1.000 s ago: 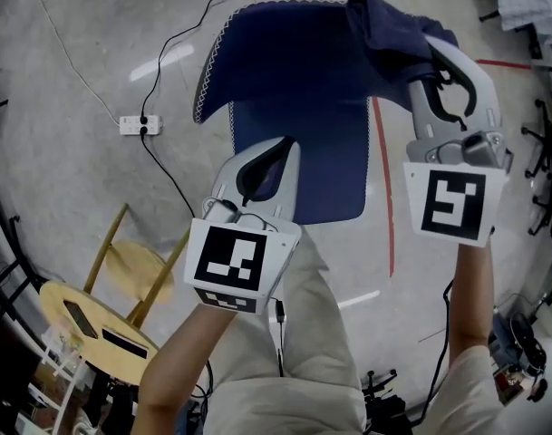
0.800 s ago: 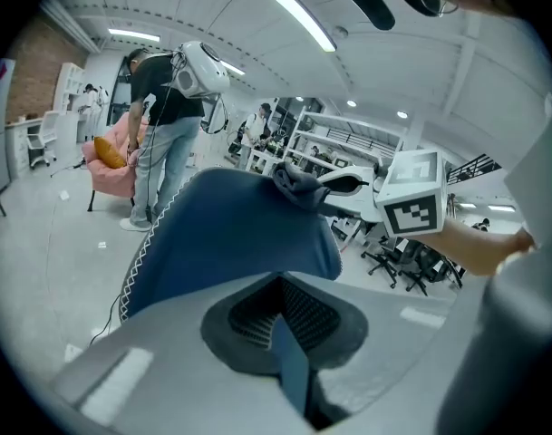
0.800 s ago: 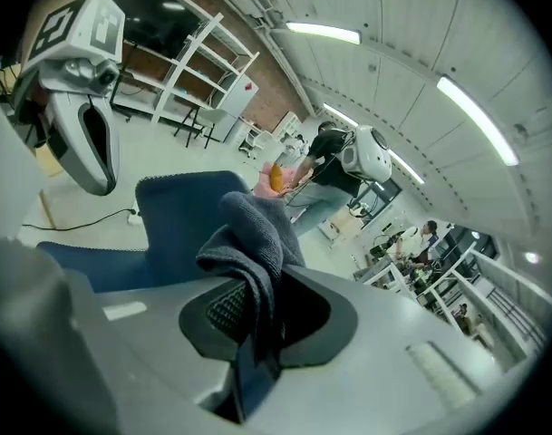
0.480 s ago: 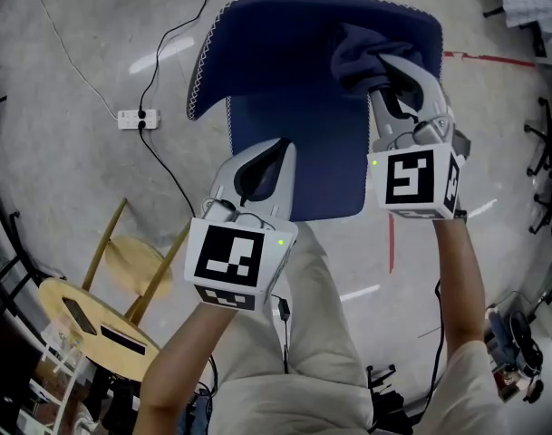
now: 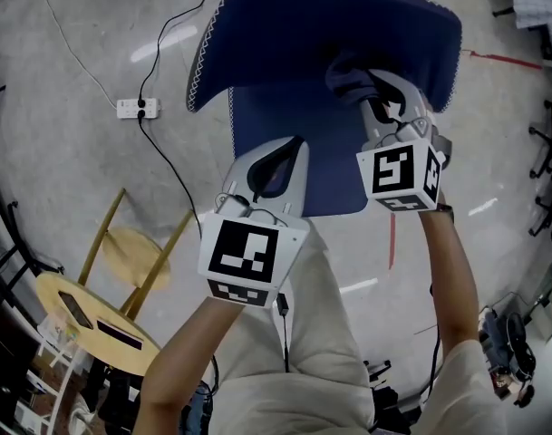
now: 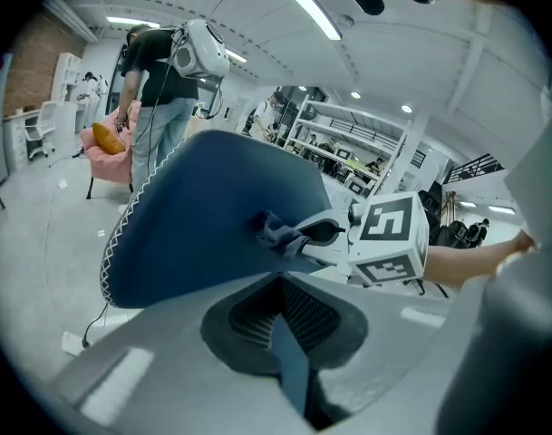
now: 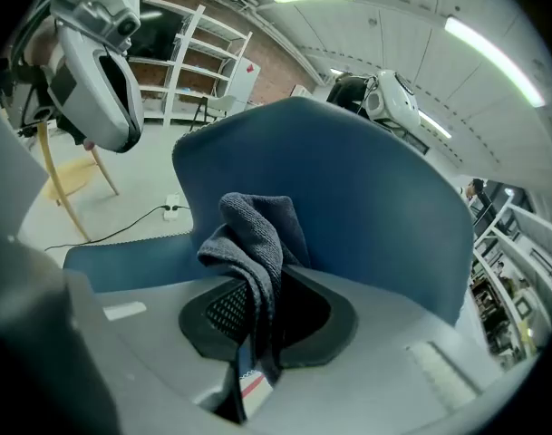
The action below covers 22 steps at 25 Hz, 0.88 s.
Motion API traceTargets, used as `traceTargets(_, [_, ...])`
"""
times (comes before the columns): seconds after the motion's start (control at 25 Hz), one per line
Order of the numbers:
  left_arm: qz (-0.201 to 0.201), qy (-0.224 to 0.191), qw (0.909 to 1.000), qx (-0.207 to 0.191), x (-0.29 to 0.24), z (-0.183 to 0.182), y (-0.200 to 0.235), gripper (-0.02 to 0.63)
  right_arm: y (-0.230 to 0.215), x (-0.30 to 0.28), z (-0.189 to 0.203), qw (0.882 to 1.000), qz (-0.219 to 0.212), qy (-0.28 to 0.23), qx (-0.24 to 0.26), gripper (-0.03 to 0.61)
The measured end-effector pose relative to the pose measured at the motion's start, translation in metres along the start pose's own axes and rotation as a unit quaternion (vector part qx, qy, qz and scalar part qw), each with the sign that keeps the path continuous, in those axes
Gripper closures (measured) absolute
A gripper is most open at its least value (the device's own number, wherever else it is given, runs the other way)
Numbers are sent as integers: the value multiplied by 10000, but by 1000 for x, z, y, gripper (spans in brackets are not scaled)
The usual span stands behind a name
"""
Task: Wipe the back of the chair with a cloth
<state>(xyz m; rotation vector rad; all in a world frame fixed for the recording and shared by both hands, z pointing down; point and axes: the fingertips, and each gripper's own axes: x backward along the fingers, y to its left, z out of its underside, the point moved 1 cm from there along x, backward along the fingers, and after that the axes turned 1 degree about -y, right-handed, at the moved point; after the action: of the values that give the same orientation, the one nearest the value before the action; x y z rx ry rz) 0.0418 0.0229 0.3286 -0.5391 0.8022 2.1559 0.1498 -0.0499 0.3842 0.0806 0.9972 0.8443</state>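
Count: two grippers, one cloth [image 5: 346,72], one blue chair [image 5: 248,34]. Jaws of right gripper [image 5: 373,84] pinch dark cloth, bunched against front face of chair back [image 7: 366,179], right of centre. Jaws of left gripper [image 5: 287,145] pressed together, nothing between, over seat [image 5: 334,184]. Change versus one second earlier: cloth and right gripper moved off back's right edge, inward onto back. Left gripper barely shifted.

Navy chair [image 5: 294,34], white zigzag edge stitching; dark grey-blue cloth [image 7: 257,234].
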Motion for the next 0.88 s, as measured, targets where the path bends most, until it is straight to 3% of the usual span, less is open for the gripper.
traceTargets(0.88, [0,348,9993,150,-26,54,14,614,88,-85,90,9940,-778,768,-84,515])
